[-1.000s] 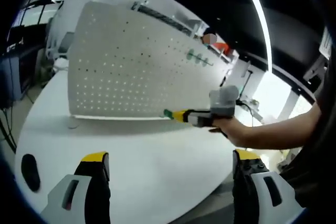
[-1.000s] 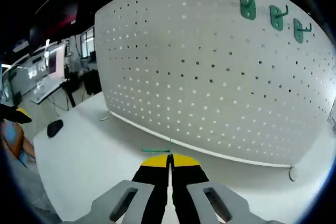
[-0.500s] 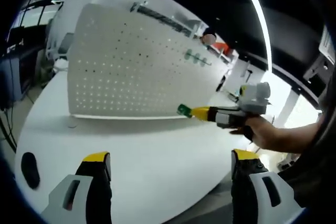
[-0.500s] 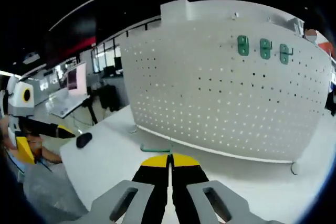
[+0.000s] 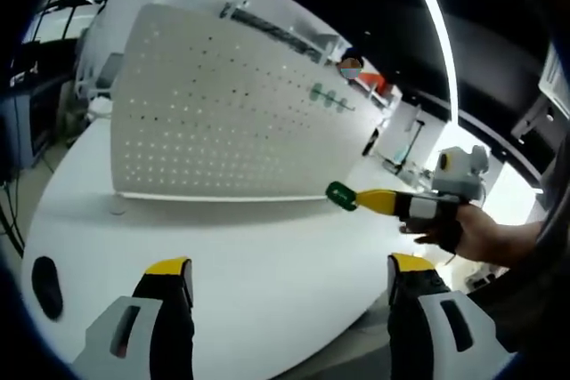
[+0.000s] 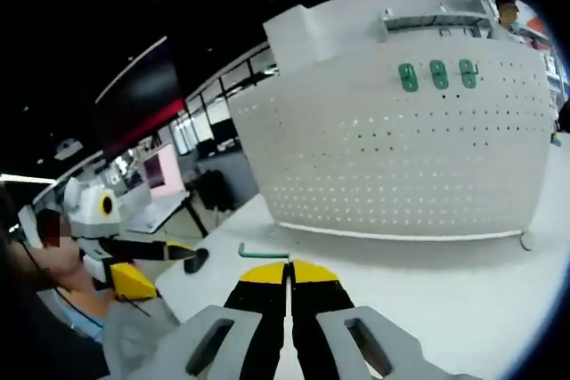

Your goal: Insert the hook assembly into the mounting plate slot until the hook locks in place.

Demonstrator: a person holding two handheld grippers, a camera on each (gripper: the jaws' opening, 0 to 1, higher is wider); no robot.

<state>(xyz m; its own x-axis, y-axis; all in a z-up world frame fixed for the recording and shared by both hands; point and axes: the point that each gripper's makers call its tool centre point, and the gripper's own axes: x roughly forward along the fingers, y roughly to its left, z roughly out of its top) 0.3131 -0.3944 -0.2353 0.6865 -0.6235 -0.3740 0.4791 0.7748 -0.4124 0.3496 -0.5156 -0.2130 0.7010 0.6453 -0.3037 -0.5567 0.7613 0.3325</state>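
One green hook (image 6: 264, 254) clenched in the right claw (image 6: 287, 266), well apart from the pegboard (image 6: 419, 166).
Insertion not yet begun; left claw (image 5: 283, 275) released above the tabletop (image 5: 249, 255).

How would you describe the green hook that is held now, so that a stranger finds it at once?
Start at the big white pegboard standing on the white table. Look to the hand-held right tool in front of its lower corner. The green hook is pinched at that tool's yellow tip, off the board, unlike the three green hooks hanging in a row near the board's top.
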